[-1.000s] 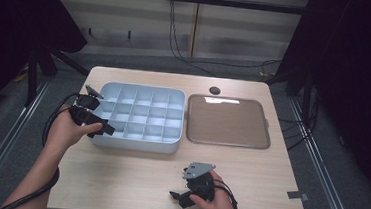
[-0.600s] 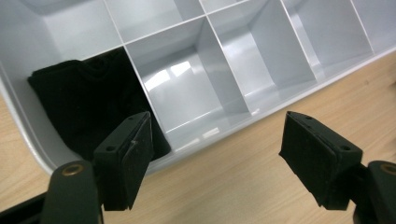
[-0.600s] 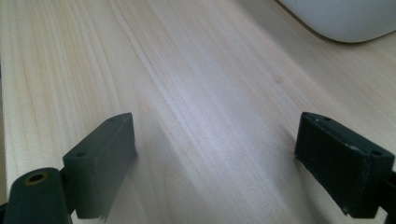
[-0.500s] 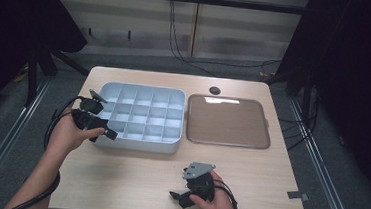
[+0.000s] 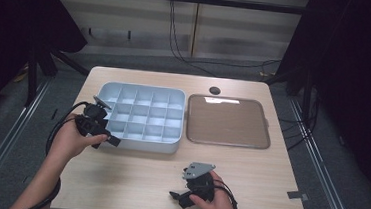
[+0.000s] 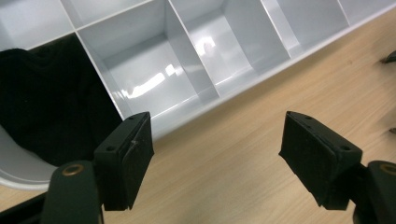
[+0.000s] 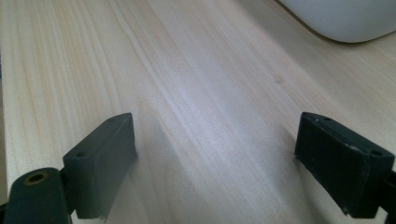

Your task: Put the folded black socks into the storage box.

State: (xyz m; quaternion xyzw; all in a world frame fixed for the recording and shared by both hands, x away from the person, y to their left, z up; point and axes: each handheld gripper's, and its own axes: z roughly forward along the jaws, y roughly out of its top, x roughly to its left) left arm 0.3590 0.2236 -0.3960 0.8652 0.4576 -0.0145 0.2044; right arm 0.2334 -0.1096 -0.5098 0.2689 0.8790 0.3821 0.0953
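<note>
Resting on a light wooden table (image 5: 133, 170) are a pale blue-grey divided organiser tray (image 5: 145, 115) and, just beside it on its right, a shallow brown tray (image 5: 227, 122); no brand, label or writing can be read on either. A small dark round spot (image 5: 215, 90) sits on the table behind the brown tray.

The left gripper (image 6: 217, 154), held in the person's left hand (image 5: 73, 141), sits at the near left corner of the organiser tray. In the left gripper view its jaws stand wide apart with nothing between them, bare table below and the tray's near wall and compartments just ahead; one compartment at the left looks dark, and what fills it cannot be told.

The right gripper (image 7: 224, 168), in the right hand (image 5: 218, 205), lies low over the near edge of the table, well apart from both trays. Its jaws are likewise spread wide and grip nothing, with only wood grain between them and a rounded pale corner of the organiser tray farther off.
</note>
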